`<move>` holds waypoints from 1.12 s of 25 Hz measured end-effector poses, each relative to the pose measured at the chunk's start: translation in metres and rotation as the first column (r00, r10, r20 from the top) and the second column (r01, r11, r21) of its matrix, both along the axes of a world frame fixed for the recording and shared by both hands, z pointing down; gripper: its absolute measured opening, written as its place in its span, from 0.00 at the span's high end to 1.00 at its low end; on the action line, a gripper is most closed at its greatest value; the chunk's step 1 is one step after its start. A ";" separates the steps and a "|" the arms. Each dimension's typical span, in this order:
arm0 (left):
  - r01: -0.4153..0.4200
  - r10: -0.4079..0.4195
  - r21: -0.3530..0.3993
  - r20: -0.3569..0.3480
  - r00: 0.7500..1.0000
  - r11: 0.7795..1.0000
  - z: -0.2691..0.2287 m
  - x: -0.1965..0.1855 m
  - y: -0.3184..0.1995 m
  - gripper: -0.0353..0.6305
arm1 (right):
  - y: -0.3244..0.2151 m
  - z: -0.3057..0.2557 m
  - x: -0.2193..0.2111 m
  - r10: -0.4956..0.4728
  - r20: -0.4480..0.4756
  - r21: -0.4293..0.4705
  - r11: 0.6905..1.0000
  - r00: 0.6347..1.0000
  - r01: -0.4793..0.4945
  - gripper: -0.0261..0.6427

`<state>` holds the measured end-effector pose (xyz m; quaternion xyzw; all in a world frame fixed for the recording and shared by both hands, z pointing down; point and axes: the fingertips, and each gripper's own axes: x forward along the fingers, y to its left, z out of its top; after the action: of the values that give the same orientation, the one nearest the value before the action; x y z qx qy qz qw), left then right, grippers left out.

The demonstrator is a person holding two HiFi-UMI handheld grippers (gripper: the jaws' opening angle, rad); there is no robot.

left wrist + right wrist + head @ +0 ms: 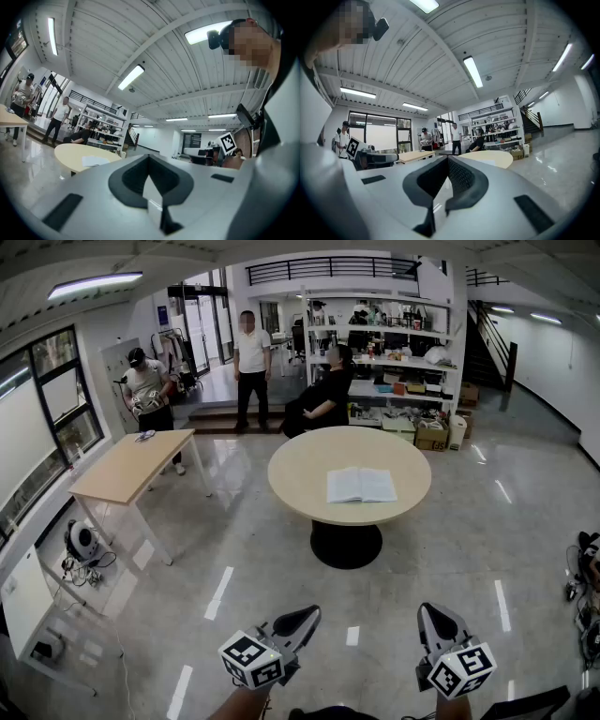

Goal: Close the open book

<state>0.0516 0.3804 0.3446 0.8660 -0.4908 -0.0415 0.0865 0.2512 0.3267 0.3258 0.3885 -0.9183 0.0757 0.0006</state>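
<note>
On the round beige table (300,474) ahead, an open white-paged book (361,485) lies flat, face up. Its long axis runs left to right, with the spine pointing away. The grey left gripper (306,617) and grey right gripper (428,613) are both clenched and empty.

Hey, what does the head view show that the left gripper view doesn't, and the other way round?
Only the head view: the open book from above, both pages flat, and the left gripper and right gripper side by side, short of the round table. Only the left gripper view: its own jaws close up, together with nothing between, and the black camera on the person's head. Both: book, table, shelves, standing person.
</note>
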 end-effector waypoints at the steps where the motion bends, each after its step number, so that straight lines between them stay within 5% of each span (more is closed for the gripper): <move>1: 0.001 -0.001 -0.005 -0.001 1.000 1.000 0.001 -0.003 0.001 0.96 | 0.002 -0.001 -0.003 -0.001 0.003 -0.001 1.000 1.000 0.001 0.97; 28: -0.047 0.047 0.008 -0.001 0.999 0.999 -0.003 0.014 0.018 0.96 | 0.012 -0.001 0.002 -0.013 0.021 -0.008 1.000 1.000 0.013 0.97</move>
<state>0.0660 0.3984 0.3418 0.8776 -0.4701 -0.0419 0.0843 0.2533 0.3386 0.3251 0.3818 -0.9204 0.0837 -0.0069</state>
